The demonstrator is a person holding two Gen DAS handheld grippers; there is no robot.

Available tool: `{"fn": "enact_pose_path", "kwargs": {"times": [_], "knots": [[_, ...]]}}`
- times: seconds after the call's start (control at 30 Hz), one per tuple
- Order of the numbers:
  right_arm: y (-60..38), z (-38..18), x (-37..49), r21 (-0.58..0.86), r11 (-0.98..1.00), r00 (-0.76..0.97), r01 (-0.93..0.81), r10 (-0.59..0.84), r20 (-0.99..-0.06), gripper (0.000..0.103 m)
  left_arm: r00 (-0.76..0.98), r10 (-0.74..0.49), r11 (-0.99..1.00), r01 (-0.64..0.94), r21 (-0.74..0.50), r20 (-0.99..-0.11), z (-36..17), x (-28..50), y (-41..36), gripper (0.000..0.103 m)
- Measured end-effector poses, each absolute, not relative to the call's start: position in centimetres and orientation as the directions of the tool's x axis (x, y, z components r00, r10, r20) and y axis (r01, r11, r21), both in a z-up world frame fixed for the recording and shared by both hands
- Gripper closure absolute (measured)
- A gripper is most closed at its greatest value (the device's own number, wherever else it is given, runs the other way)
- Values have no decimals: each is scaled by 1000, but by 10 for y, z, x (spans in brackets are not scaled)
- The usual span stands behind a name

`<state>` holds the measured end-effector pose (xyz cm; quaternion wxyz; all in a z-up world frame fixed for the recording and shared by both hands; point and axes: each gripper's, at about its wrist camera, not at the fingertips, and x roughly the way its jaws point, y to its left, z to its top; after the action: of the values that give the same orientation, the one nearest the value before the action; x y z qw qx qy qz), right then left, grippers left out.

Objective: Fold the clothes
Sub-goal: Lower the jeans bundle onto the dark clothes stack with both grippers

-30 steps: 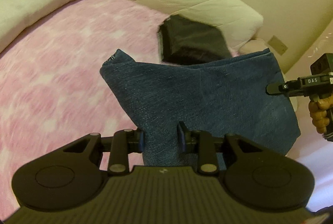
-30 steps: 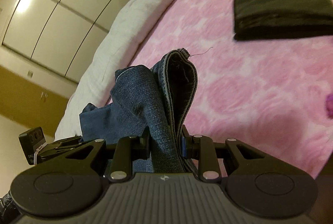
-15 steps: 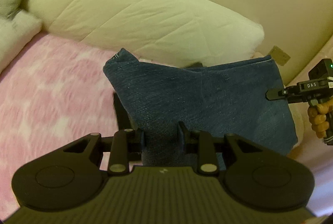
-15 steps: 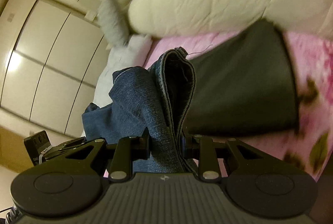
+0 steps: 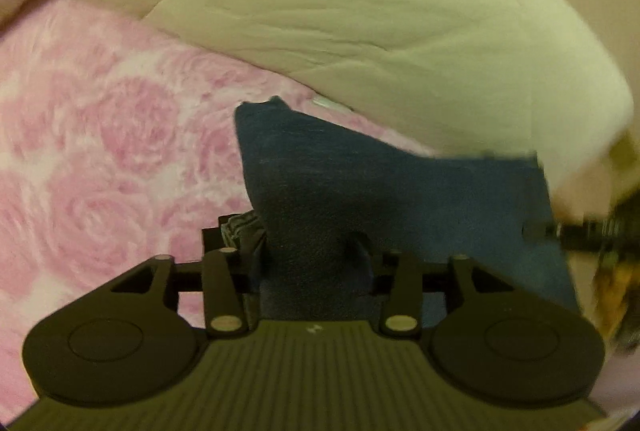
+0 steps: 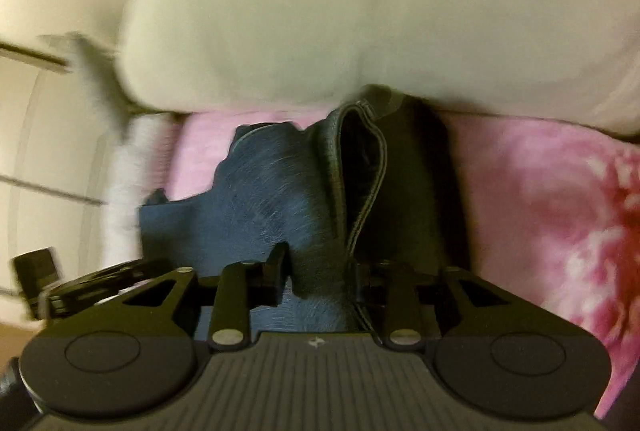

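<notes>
Both grippers have carried the folded jeans (image 5: 400, 199) toward the cream pillow (image 5: 360, 31) at 12 o'clock. Left gripper (image 5: 310, 259) and right gripper (image 6: 318, 269) jaws have just been opening, denim between them. Jeans' long axis runs 9-to-3 over the pink blanket (image 5: 100, 151).

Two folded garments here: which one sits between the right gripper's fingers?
The blue denim garment, between the right gripper fingers. The dark folded garment lies behind it on the pink blanket.

jeans (image 5: 384, 191): dark blue denim | blanket (image 5: 100, 135): pink-and-white rose pattern | duvet (image 5: 360, 11): cream | folded garment (image 6: 424, 191): black
</notes>
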<state>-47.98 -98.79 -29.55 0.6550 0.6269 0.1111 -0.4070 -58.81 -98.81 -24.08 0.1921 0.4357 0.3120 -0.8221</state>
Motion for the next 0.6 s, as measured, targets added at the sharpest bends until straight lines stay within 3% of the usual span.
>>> {"fn": "enact_pose_path", "kwargs": {"times": [0.13, 0.3, 0.53, 0.6], "knots": [[-981, -312, -486, 785, -101, 683, 611, -436, -587, 58, -561, -37, -741, 571, -355, -827, -246, -588, -999, 56], [-967, -310, -494, 786, -140, 675, 602, -437, -594, 57, -531, -53, -782, 549, -296, -846, -245, -604, -999, 57], [-950, -300, -496, 762, -161, 643, 628, -445, -624, 69, -554, -43, -761, 557, -332, -831, -235, -585, -990, 60], [-950, -298, -495, 750, -155, 635, 643, -439, -636, 71, -558, -34, -757, 556, -343, -829, -228, -569, -981, 56]]}}
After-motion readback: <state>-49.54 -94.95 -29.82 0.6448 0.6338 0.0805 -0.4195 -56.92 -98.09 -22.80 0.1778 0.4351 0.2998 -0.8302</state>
